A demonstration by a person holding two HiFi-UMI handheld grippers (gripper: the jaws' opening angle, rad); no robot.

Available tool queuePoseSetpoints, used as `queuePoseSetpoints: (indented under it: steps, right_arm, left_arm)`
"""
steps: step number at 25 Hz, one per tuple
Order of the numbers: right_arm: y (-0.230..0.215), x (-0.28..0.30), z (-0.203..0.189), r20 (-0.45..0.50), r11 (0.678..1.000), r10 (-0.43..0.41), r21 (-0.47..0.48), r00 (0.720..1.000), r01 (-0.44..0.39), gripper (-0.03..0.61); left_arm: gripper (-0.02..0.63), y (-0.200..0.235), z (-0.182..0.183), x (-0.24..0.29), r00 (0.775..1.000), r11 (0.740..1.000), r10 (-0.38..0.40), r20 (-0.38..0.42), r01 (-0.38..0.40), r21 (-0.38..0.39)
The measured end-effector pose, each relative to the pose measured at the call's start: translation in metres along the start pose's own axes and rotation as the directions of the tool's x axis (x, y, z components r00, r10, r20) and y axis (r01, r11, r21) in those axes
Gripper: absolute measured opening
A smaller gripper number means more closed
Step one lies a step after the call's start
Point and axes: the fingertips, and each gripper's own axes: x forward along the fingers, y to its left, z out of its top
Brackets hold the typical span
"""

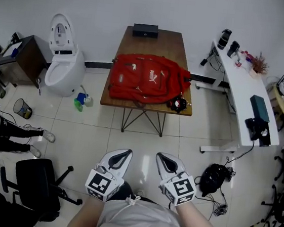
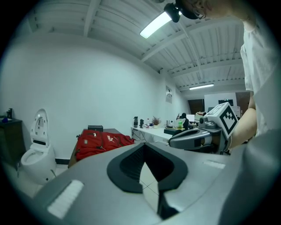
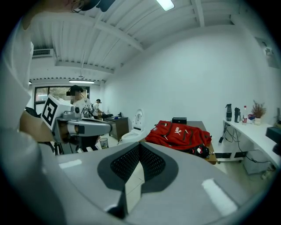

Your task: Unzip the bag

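A red backpack lies flat on a brown wooden table across the room, with a small black charm at its near right corner. In the gripper views the backpack shows small and distant. My left gripper and right gripper are held side by side close to the person's body, well short of the table. Both are shut, tips meeting, with nothing between the jaws. No zipper pull can be made out from here.
A black box sits at the table's far end. A white toilet and a spray bottle stand to the left, a white desk to the right. A black chair and a black bag flank the person on the tiled floor.
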Motion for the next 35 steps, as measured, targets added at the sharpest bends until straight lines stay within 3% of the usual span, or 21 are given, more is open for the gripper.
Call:
queuePoseSetpoints:
  steps: [4, 35]
  right_arm:
    - [0.004, -0.014, 0.01, 0.053, 1.0, -0.011, -0.011, 0.999, 0.012, 0.006]
    - [0.01, -0.008, 0.026, 0.059, 0.998, -0.032, -0.042, 0.998, 0.035, 0.006]
  left_arm:
    - [0.008, -0.006, 0.005, -0.005, 1.0, 1.0, 0.015, 0.018, -0.015, 0.009]
    - [0.008, -0.003, 0.008, -0.004, 1.0, 1.0, 0.001, 0.026, -0.001, 0.007]
